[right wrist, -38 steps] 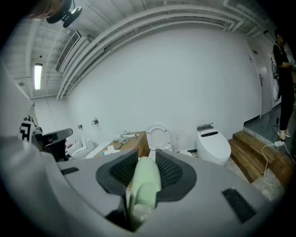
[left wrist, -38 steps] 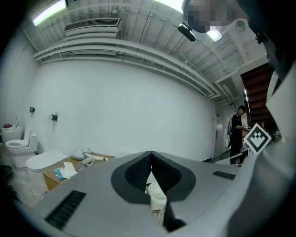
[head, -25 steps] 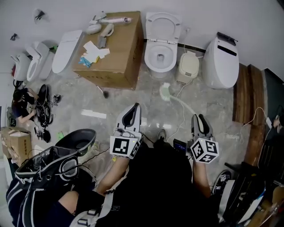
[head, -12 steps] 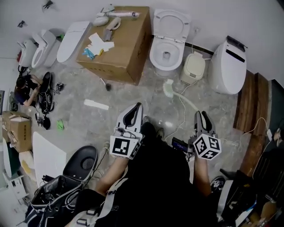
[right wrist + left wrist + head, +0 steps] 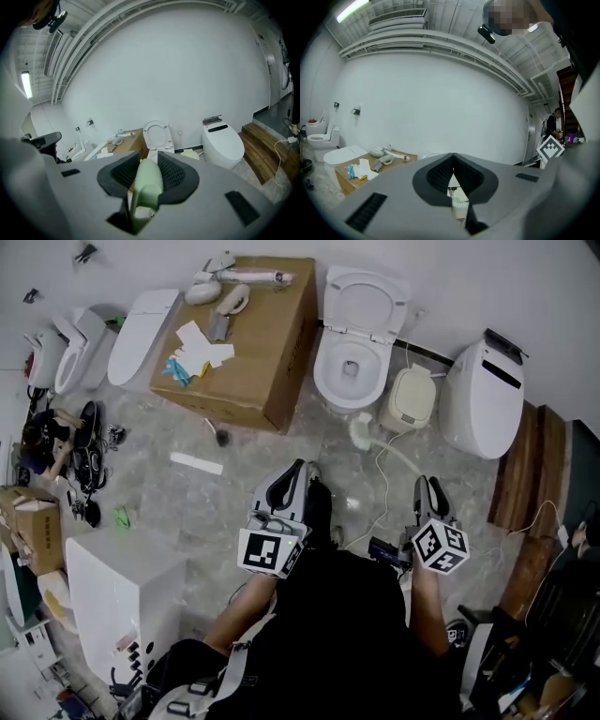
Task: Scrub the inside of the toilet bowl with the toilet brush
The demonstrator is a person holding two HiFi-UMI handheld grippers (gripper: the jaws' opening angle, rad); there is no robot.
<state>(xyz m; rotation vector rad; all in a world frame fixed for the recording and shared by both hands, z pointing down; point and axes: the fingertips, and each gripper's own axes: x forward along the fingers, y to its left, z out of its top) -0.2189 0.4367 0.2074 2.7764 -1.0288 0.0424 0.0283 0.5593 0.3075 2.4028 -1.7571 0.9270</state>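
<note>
The white toilet [image 5: 352,357] stands open against the far wall, lid up, also seen past the jaws in the right gripper view [image 5: 157,136]. My right gripper [image 5: 427,486] is shut on the toilet brush [image 5: 362,433], whose pale green head hangs low near the toilet's base; its pale green handle [image 5: 146,185] fills the gap between the jaws of the right gripper [image 5: 149,161]. My left gripper [image 5: 291,472] is held level beside it, shut with nothing in it. In the left gripper view the left gripper [image 5: 452,161] has its tips together.
A cardboard box [image 5: 248,334] with tools and papers on top stands left of the toilet. A beige bin [image 5: 410,399] and a smart toilet [image 5: 483,395] stand to its right, then wooden steps [image 5: 530,474]. A white cabinet [image 5: 122,587] is at near left. A cable [image 5: 380,493] lies on the floor.
The person has stepped toward the toilet, so toilet and box sit closer. The brush head has come nearer the toilet's base. Both grippers keep their hold and pose.
</note>
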